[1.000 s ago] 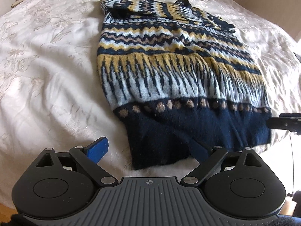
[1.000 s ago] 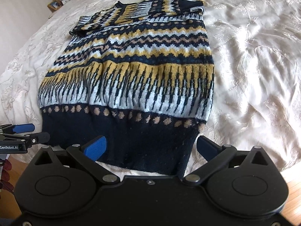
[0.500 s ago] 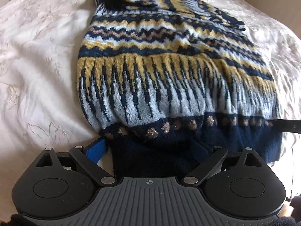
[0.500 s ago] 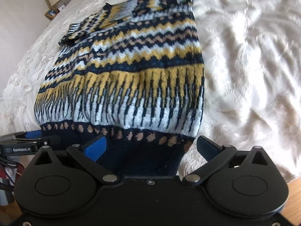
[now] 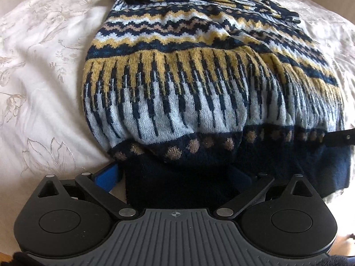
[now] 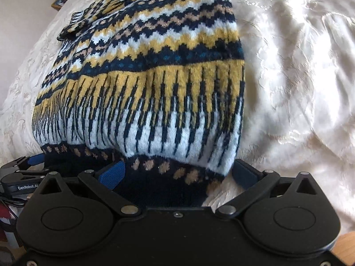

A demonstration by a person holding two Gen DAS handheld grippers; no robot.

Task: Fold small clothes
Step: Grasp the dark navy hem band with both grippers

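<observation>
Both tools sit at the navy hem of the sweater [image 5: 199, 84], which lies spread on the bed [image 5: 44, 88] with its neckline at the far end. Left tool [image 5: 175, 175] has its blue-padded fingers [image 5: 106, 177] spread wide, the hem's left corner lying between them, not yet pinched. Right tool [image 6: 177, 175] is likewise released, fingers [image 6: 113, 173] spread on either side of the hem's right corner. Above the hem, the patterned knit bulges up in a rounded fold. A cream embroidered bedspread [image 6: 299, 77] covers the bed around the sweater.
</observation>
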